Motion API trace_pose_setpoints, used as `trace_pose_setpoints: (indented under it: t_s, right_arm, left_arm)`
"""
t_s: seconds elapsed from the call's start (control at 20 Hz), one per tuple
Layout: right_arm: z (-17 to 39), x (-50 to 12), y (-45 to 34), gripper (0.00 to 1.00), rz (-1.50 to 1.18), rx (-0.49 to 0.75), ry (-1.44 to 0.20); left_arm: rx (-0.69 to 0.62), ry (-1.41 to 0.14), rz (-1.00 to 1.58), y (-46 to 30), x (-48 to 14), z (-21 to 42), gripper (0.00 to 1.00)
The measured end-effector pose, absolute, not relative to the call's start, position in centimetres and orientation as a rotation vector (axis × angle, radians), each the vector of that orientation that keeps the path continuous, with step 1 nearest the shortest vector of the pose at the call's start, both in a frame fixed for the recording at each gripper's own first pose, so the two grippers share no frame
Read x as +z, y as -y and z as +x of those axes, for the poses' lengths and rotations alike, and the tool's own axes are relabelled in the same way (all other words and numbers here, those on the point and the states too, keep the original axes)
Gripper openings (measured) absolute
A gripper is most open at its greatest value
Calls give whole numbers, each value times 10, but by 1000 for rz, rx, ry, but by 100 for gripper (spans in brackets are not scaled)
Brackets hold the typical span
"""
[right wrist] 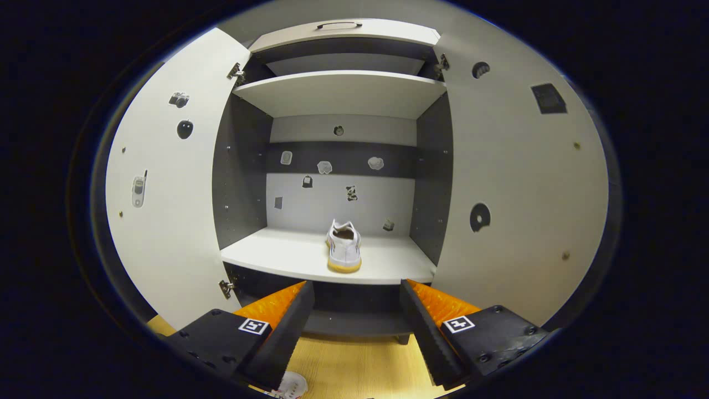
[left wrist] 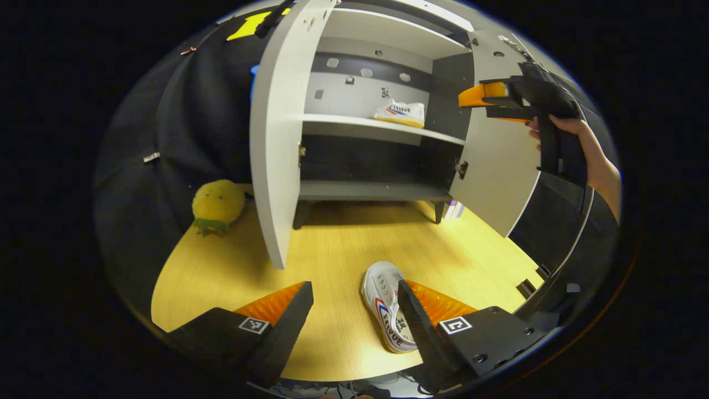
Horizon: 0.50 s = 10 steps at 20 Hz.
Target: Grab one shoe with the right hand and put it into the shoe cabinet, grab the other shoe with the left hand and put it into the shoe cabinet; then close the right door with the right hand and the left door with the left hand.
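Lying sideways on the floor, the second shoe looks light, soft canvas; best pinched at the heel collar. Left gripper is spread wide, right gripper likewise empty.

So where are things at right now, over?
Both grippers open, empty: left gripper, right gripper. One shoe on the cabinet shelf. Other shoe on the floor by the left gripper. Both doors open, path clear.
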State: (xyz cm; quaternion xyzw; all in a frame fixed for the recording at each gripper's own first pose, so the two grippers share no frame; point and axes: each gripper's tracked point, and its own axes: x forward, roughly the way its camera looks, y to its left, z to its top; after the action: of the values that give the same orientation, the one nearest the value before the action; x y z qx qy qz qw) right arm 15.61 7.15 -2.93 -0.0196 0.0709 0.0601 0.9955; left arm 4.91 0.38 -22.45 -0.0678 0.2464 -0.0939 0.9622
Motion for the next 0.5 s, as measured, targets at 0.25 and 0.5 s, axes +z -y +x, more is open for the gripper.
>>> trace_pose_setpoints:
  t_s: [0.25,0.5]
  right_arm:
    - [100,-98,-49,98,-22,97,-268]
    - [71,-128,-13,99,-4,25,-331]
  left_arm:
    - [-291,-622,-157,28,-272,56,96]
    - [-333,-710,-110,48,-305,64,95]
